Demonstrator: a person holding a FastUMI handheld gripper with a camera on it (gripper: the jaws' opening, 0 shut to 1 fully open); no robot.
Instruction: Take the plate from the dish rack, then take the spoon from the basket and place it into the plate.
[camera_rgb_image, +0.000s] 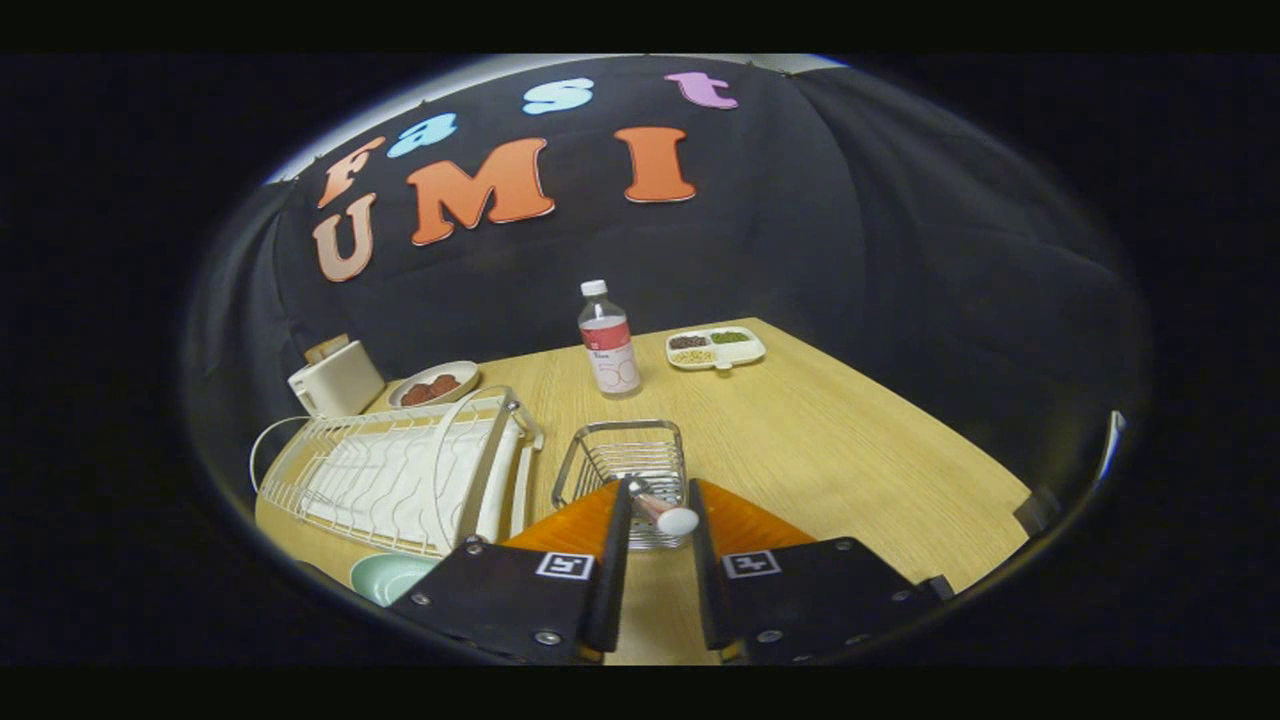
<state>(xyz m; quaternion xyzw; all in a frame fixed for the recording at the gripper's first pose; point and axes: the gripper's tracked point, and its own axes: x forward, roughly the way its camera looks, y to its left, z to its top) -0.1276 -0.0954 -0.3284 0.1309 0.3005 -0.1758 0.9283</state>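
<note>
Over a pale wooden table (800, 440), the hand-held gripper (655, 520) with black finger plates and orange-backed fingers hangs above a small wire basket (625, 455), its two fingers set a narrow gap apart with a white-ended spoon (662, 512) between them; the spoon's rounded white end points back toward the camera and its other end lies against the left finger, but whether both fingers actually press on it cannot be told. The basket sits directly below and just ahead of the fingertips, partly hidden by them. To the left of the basket stands a white wire dish rack (400, 475) with a looped handle, almost touching the basket's side. A pale green round plate (385, 577) lies on the table at the rack's near corner, just left of the left finger plate and partly cut off by it. Beyond the rack sit a cream-coloured toaster (335, 380) and a shallow dish of brown round pieces (433, 385). Farther back, beyond the basket, a clear plastic bottle with a white cap (607, 340) stands upright, and a white divided tray of dark, green and yellow foods (715, 347) lies to its right, near the table's far edge.
</note>
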